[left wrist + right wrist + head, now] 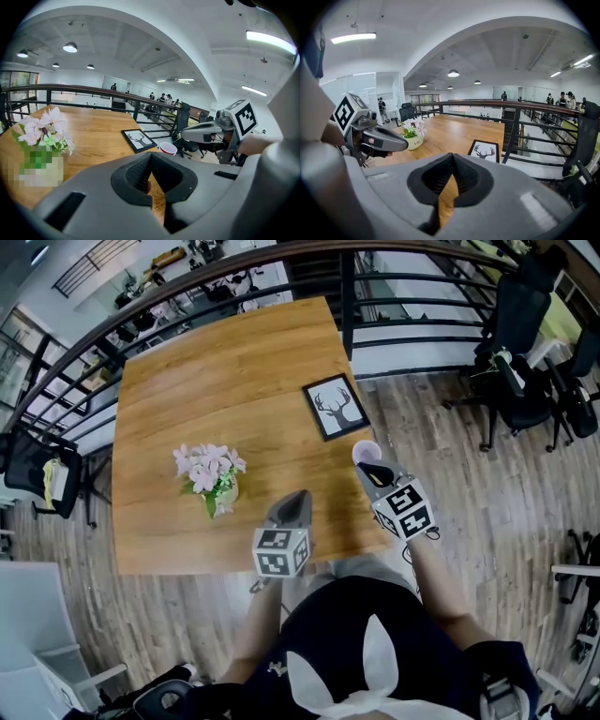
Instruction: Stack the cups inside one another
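Note:
A single red cup (366,452) with a pale inside stands near the table's right edge, below the deer picture; in the left gripper view the cup (168,148) shows upright. My right gripper (367,468) is shut and empty, its tip just short of the cup on the near side. From the right gripper view the cup is hidden behind the shut jaws of that gripper (452,156). My left gripper (302,495) hovers over the table's front edge, left of the cup, jaws closed on nothing (151,155).
A framed deer picture (336,407) lies flat beyond the cup. A pot of pink flowers (211,476) stands at the left front. The wooden table (216,381) ends at a black railing (349,296); office chairs (516,362) stand at right.

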Demonstrator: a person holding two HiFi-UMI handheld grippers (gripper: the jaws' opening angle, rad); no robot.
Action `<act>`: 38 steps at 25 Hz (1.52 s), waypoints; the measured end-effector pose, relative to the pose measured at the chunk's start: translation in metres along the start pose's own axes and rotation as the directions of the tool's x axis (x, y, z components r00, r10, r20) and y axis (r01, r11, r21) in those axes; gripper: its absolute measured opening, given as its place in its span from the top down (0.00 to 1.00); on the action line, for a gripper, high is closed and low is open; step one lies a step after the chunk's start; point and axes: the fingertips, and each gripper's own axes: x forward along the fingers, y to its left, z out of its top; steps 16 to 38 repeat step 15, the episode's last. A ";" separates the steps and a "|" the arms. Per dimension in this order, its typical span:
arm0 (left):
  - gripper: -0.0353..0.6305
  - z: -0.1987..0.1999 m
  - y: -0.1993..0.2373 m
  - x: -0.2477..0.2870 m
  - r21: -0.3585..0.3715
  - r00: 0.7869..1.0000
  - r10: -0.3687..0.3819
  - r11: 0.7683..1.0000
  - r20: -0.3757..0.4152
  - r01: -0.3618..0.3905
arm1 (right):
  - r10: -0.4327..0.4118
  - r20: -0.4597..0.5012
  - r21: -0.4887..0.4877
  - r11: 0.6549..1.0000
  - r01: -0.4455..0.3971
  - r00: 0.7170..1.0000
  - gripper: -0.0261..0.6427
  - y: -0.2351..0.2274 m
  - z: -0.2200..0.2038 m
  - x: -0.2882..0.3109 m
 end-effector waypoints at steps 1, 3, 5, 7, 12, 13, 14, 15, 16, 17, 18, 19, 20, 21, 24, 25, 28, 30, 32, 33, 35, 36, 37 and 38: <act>0.92 -0.001 0.000 -0.001 -0.001 1.000 0.001 1.000 0.001 -0.001 | 0.000 0.000 -0.002 1.000 0.000 1.000 0.97 0.001 0.000 -0.001; 0.92 -0.002 -0.001 -0.004 -0.003 1.000 0.003 1.000 0.004 -0.003 | 0.002 0.001 -0.003 1.000 -0.002 1.000 0.97 0.003 0.000 -0.002; 0.92 -0.002 -0.001 -0.006 -0.005 1.000 0.006 1.000 0.006 -0.006 | 0.004 0.002 -0.004 1.000 -0.004 1.000 0.97 0.005 0.000 -0.003; 0.92 -0.003 -0.002 -0.009 -0.007 1.000 0.009 1.000 0.008 -0.009 | 0.007 0.001 -0.008 1.000 -0.007 1.000 0.97 0.007 0.000 -0.005; 0.92 -0.006 -0.007 -0.016 -0.009 1.000 0.016 1.000 0.014 -0.016 | 0.014 0.003 -0.013 1.000 -0.013 1.000 0.97 0.013 -0.002 -0.011; 0.92 -0.007 -0.008 -0.017 -0.008 1.000 0.016 1.000 0.015 -0.016 | 0.014 0.004 -0.013 1.000 -0.014 1.000 0.97 0.014 -0.002 -0.012; 0.92 -0.008 -0.009 -0.019 -0.008 1.000 0.017 1.000 0.016 -0.017 | 0.015 0.004 -0.014 1.000 -0.015 1.000 0.97 0.015 -0.003 -0.013; 0.92 -0.009 -0.010 -0.020 -0.008 1.000 0.018 1.000 0.017 -0.018 | 0.016 0.005 -0.014 1.000 -0.016 1.000 0.97 0.017 -0.004 -0.015; 0.92 -0.009 -0.010 -0.020 -0.008 1.000 0.018 1.000 0.017 -0.018 | 0.016 0.005 -0.014 1.000 -0.016 1.000 0.97 0.017 -0.004 -0.015; 0.92 -0.009 -0.010 -0.020 -0.008 1.000 0.018 1.000 0.017 -0.018 | 0.016 0.005 -0.014 1.000 -0.016 1.000 0.97 0.017 -0.004 -0.015; 0.92 -0.009 -0.010 -0.020 -0.008 1.000 0.018 1.000 0.017 -0.018 | 0.016 0.005 -0.014 1.000 -0.016 1.000 0.97 0.017 -0.004 -0.015; 0.92 -0.009 -0.010 -0.020 -0.008 1.000 0.018 1.000 0.017 -0.018 | 0.016 0.005 -0.014 1.000 -0.016 1.000 0.97 0.017 -0.004 -0.015; 0.92 -0.009 -0.010 -0.020 -0.008 1.000 0.018 1.000 0.017 -0.018 | 0.016 0.005 -0.014 1.000 -0.016 1.000 0.97 0.017 -0.004 -0.015; 0.92 -0.009 -0.010 -0.020 -0.008 1.000 0.018 1.000 0.017 -0.018 | 0.016 0.005 -0.014 1.000 -0.016 1.000 0.97 0.017 -0.004 -0.015; 0.92 -0.009 -0.010 -0.020 -0.008 1.000 0.018 1.000 0.017 -0.018 | 0.016 0.005 -0.014 1.000 -0.016 1.000 0.97 0.017 -0.004 -0.015; 0.92 -0.009 -0.010 -0.020 -0.008 1.000 0.018 1.000 0.017 -0.018 | 0.016 0.005 -0.014 1.000 -0.016 1.000 0.97 0.017 -0.004 -0.015; 0.92 -0.009 -0.010 -0.020 -0.008 1.000 0.018 1.000 0.017 -0.018 | 0.016 0.005 -0.014 1.000 -0.016 1.000 0.97 0.017 -0.004 -0.015; 0.92 -0.009 -0.010 -0.020 -0.008 1.000 0.018 1.000 0.017 -0.018 | 0.016 0.005 -0.014 1.000 -0.016 1.000 0.97 0.017 -0.004 -0.015; 0.92 -0.009 -0.010 -0.020 -0.008 1.000 0.018 1.000 0.017 -0.018 | 0.016 0.005 -0.014 1.000 -0.016 1.000 0.97 0.017 -0.004 -0.015; 0.92 -0.009 -0.010 -0.020 -0.008 1.000 0.018 1.000 0.017 -0.018 | 0.016 0.005 -0.014 1.000 -0.016 1.000 0.97 0.017 -0.004 -0.015; 0.92 -0.009 -0.010 -0.020 -0.008 1.000 0.018 1.000 0.017 -0.018 | 0.016 0.005 -0.014 1.000 -0.016 1.000 0.97 0.017 -0.004 -0.015; 0.92 -0.009 -0.010 -0.020 -0.008 1.000 0.018 1.000 0.017 -0.018 | 0.016 0.005 -0.014 1.000 -0.016 1.000 0.97 0.017 -0.004 -0.015; 0.92 -0.009 -0.010 -0.020 -0.008 1.000 0.018 1.000 0.017 -0.018 | 0.016 0.005 -0.014 1.000 -0.016 1.000 0.97 0.017 -0.004 -0.015; 0.92 -0.009 -0.010 -0.020 -0.008 1.000 0.018 1.000 0.017 -0.018 | 0.016 0.005 -0.014 1.000 -0.016 1.000 0.97 0.017 -0.004 -0.015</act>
